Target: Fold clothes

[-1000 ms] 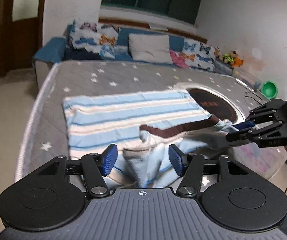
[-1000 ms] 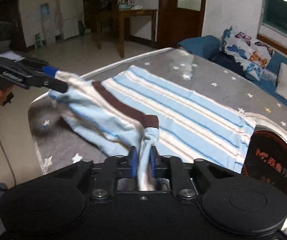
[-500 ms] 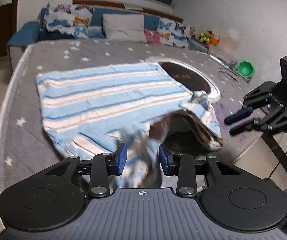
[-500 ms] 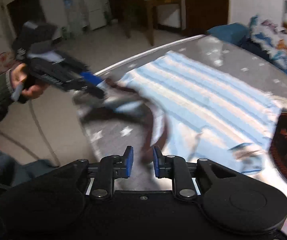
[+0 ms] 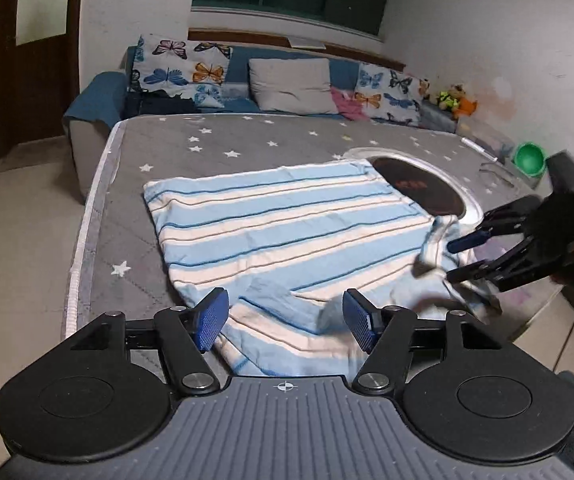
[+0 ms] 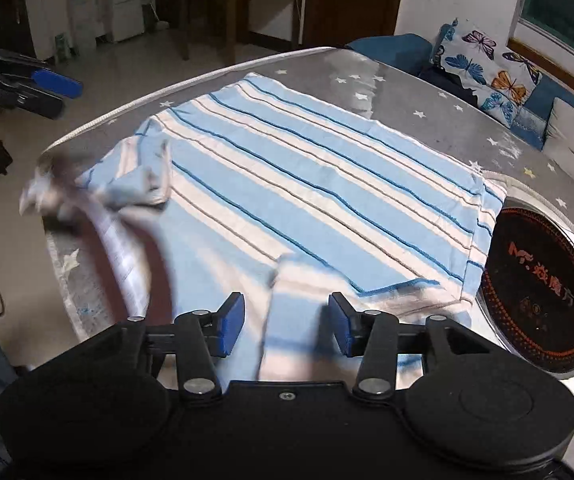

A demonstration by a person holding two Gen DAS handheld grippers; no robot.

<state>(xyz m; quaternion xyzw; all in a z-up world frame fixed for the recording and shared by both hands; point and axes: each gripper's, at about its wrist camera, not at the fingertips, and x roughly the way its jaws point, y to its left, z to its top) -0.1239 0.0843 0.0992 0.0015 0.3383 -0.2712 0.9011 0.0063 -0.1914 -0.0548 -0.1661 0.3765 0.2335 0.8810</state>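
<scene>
While both tools stand with their jaws spread and nothing pinched, the risk I see is that the blue-and-white striped knit garment [image 5: 287, 232] settles crooked on the grey star-printed padded desk [image 5: 191, 144]. Starting at the left, the left hand-held gripper [image 5: 285, 320] hovers open over the near hem, its blue pads either side of a loose hump of cloth; if it closes there it could catch two layers at once and drag the flat body out of square. Further right, the folded-over piece near the desk's edge looks rumpled and blurred in both views, so I judge it is not lying flat; a sleeve or collar left bunched there would spoil the next fold, and cloth hanging past the edge could slide off. Right again, the right hand-held gripper [image 6: 285, 322] is also open, cloth lying between its pads but not clamped, close beside the round dark inset hotplate with a metal rim [image 6: 543, 296]; the garment's corner overlaps that rim, and a careless pull might snag there. Compared with a second ago, the change is plain: then the right one was shut on the brown-edged collar and the left was taking hold at the hem, the cloth lifted between them; half a second ago the right had let go; now both are released and the garment lies dropped across the desk.
</scene>
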